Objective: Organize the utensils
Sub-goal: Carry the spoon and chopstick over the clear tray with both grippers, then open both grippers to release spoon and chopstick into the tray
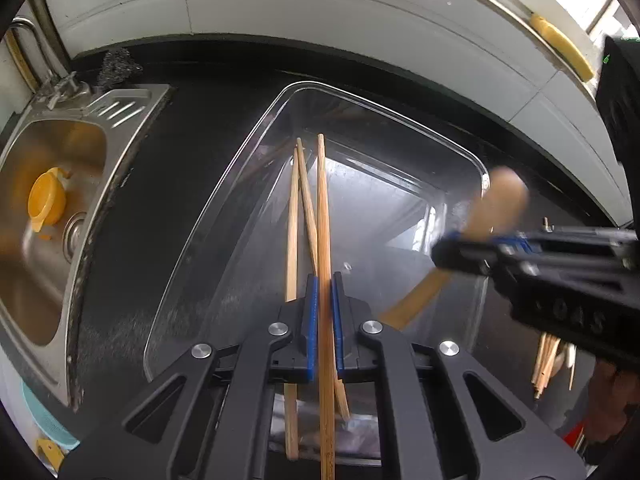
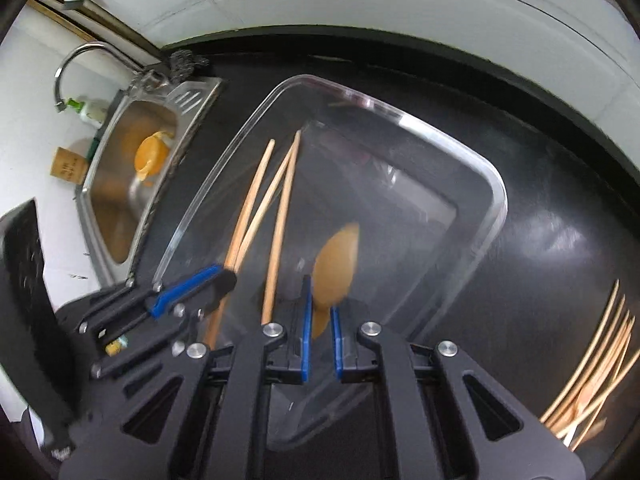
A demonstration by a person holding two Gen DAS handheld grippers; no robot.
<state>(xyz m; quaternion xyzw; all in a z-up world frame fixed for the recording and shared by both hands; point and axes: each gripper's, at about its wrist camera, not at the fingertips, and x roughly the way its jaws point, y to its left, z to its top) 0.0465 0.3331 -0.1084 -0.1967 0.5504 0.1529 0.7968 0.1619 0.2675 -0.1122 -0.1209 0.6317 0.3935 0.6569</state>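
Observation:
A clear plastic bin [image 1: 256, 128] [image 2: 496, 196] sits on the black counter. Two wooden chopsticks [image 1: 294, 216] [image 2: 262, 204] lie inside it. My left gripper [image 1: 325, 280] [image 2: 224, 280] is shut on a third chopstick [image 1: 323, 208] [image 2: 280, 224] and holds it over the bin, pointing away from me. My right gripper [image 2: 320, 300] [image 1: 452, 246] is shut on a wooden spoon [image 2: 336, 264] [image 1: 500, 200], blurred, over the bin's right part.
A steel sink [image 1: 52, 184] [image 2: 132, 168] with an orange cup [image 1: 46, 200] lies left of the bin. More chopsticks and utensils [image 2: 596, 352] [image 1: 546, 360] are piled on the counter at right. A white tiled wall [image 1: 320, 4] backs the counter.

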